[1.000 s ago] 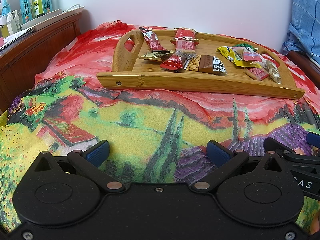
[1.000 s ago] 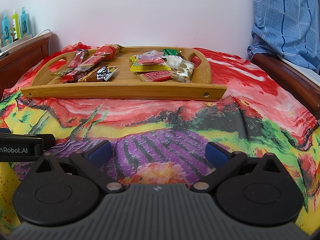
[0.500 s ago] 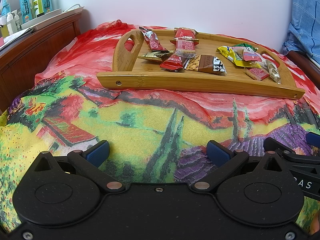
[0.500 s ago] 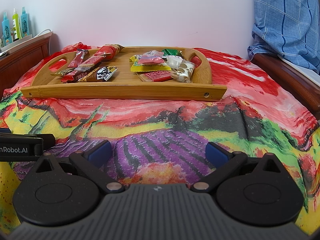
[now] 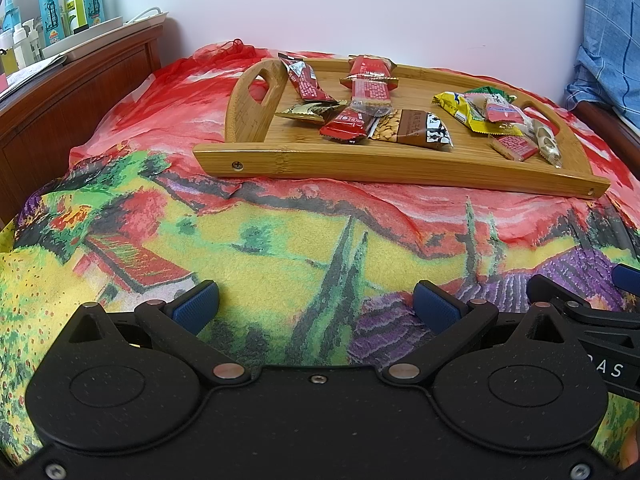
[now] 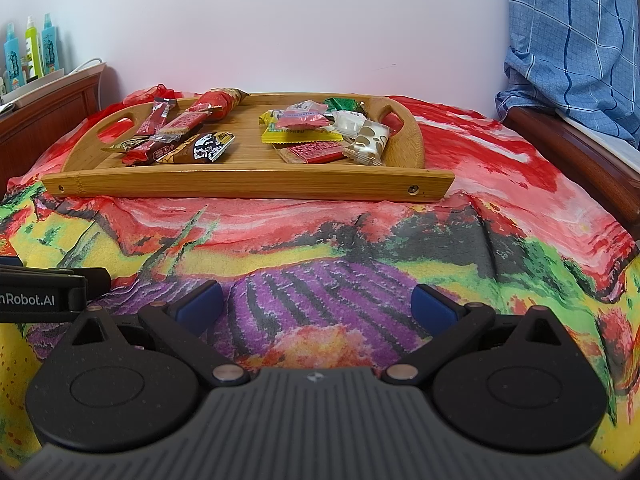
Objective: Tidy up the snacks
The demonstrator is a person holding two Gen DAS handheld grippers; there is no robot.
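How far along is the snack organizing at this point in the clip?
Every visible snack lies on the bamboo tray, in two loose clusters: red bars and the brown peanut bar on one side, the yellow packet and small candies on the other. Nothing is in hand: left gripper and right gripper are open over the blanket, short of the tray. Any sorting within the tray remains.

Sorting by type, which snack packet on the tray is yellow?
The flat yellow packet in the right-hand pile on the bamboo tray, under the pink one.
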